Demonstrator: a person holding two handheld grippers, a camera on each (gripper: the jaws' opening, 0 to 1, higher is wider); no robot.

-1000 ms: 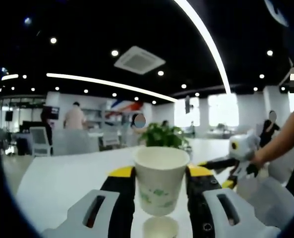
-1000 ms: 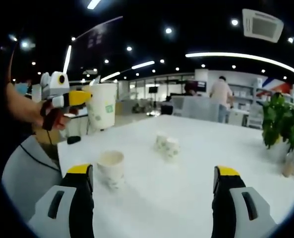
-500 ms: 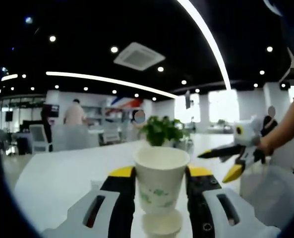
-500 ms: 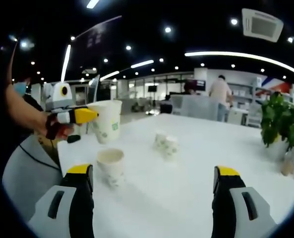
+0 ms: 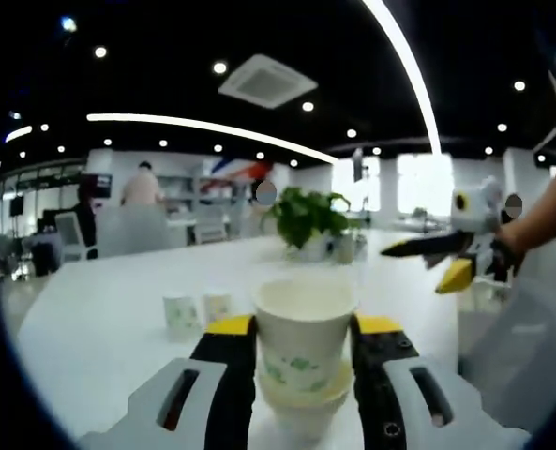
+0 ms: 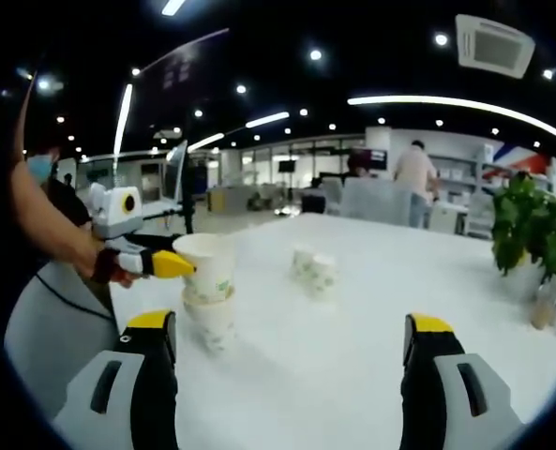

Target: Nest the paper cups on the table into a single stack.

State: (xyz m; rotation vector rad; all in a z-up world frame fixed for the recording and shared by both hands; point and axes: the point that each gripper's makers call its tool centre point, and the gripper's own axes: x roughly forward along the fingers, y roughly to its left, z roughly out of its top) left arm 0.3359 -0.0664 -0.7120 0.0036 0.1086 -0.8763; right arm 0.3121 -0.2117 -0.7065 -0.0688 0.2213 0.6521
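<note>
Left gripper view: left claw (image 5: 302, 330) pinching cup (image 5: 303, 339) | right claw (image 6: 292, 333) spread | table (image 6: 371, 309) mid-area bare

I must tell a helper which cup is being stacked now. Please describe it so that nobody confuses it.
Look at the white table, at its near corner by the person's arm. There the left gripper holds a paper cup with green print, lowered partly into another cup standing on the table. The two small cups farther along the table stand free.

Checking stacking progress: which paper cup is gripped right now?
The white paper cup with green print between the left gripper jaws, entering another cup; two small cups stand apart.
</note>
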